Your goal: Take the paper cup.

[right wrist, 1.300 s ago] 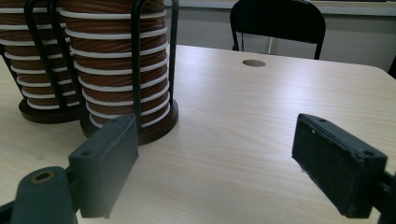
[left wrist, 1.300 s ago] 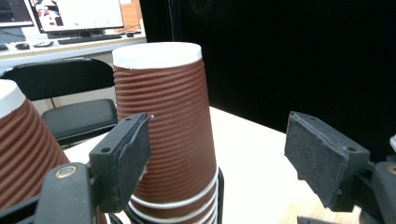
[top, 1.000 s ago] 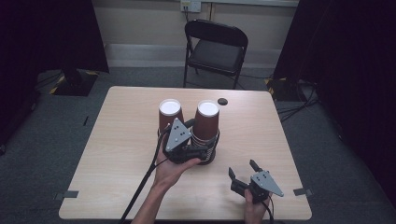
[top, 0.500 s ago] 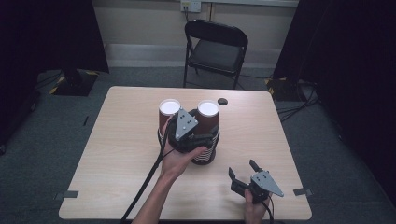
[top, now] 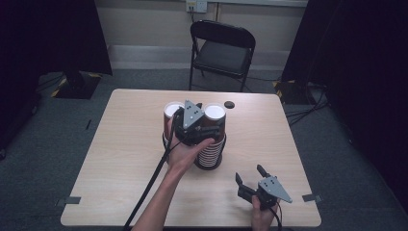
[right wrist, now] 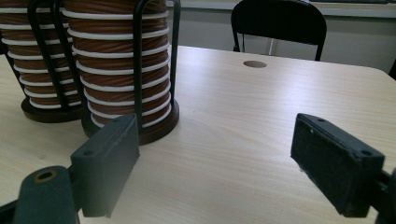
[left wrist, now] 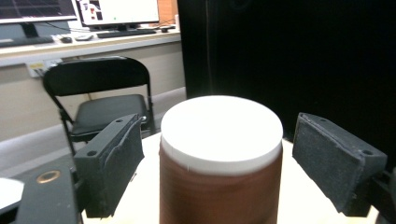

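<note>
Two stacks of brown paper cups stand upright near the middle of the pale wood-grain table (top: 120, 159), their long axes vertical and their white mouths up. The right stack (top: 214, 126) sits just beside the left stack (top: 172, 115); each is nested in a round dark base with thin black wire uprights, and white rims band the ribbed brown sides.

The left gripper (left wrist: 219, 163) hangs at the top of the right stack. In the left gripper view its two black foam-faced jaws stand to either side of the top cup (left wrist: 221, 158) with a gap on each side, so they are parted and press on nothing.

The right gripper (top: 251, 177) rests near the table's front right edge, well apart from the stacks, jaws spread wide over bare wood.

Open tabletop lies all around the stacks. A small dark round hole (top: 229, 104) lies toward the far edge, and a black folding chair (top: 222, 48) stands beyond it
</note>
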Available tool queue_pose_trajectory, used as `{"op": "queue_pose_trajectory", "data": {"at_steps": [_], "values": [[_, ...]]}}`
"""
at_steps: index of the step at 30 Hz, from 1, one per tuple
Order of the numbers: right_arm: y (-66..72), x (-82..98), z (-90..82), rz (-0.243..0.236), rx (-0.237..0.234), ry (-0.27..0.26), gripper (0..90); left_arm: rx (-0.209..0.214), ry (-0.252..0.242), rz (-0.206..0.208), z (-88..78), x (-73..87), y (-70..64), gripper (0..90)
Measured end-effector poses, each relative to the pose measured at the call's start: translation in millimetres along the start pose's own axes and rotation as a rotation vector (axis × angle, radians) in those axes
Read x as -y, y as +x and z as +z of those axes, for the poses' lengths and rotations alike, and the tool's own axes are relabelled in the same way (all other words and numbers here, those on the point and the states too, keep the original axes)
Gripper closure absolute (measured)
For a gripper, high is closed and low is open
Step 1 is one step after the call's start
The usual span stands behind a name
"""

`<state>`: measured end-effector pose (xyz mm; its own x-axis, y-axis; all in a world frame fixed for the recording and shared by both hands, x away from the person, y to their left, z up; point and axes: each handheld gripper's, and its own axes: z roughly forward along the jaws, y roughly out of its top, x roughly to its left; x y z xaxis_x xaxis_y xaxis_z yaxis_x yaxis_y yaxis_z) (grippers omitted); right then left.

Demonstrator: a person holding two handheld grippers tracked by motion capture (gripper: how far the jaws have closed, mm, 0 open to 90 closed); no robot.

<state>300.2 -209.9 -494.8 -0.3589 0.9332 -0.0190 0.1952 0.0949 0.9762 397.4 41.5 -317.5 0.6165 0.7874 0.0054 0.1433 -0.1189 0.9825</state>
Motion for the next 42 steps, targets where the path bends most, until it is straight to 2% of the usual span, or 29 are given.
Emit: {"op": "queue_pose_trajectory", "data": {"at_steps": [10,13,16,22,25,27,31,34,42], "values": [[-0.4,0.0,0.0,0.001,-0.001,-0.001,14.6,-0.023,0.036,0.023,12.0,0.1,-4.3,16.7],[-0.4,0.0,0.0,0.002,-0.002,-0.001,14.7,-0.034,0.054,0.045,15.4,-0.5,-6.4,17.4],[-0.4,0.0,0.0,0.001,-0.001,-0.002,14.7,-0.028,0.073,0.063,19.4,1.2,-8.4,17.4],[-0.3,0.1,-0.1,0.001,-0.001,-0.002,14.7,-0.034,0.128,0.068,28.9,6.1,-8.7,16.2],[-0.2,0.0,0.0,0.001,-0.001,-0.001,14.7,-0.041,0.142,0.065,31.3,7.8,-7.3,19.0],[-0.2,0.1,-0.1,-0.001,0.000,-0.004,14.7,-0.032,0.137,0.038,31.7,7.8,-5.7,20.5],[-0.2,0.1,-0.1,-0.001,0.000,-0.002,14.8,-0.026,0.116,0.037,31.4,9.2,-4.7,20.8],[-0.3,0.2,-0.2,-0.001,0.001,-0.005,14.7,-0.025,0.090,0.014,29.3,8.9,-4.2,21.0],[-0.3,0.2,-0.2,-0.002,0.000,-0.004,14.7,-0.018,0.070,0.019,27.3,6.5,-3.0,21.1]]}}
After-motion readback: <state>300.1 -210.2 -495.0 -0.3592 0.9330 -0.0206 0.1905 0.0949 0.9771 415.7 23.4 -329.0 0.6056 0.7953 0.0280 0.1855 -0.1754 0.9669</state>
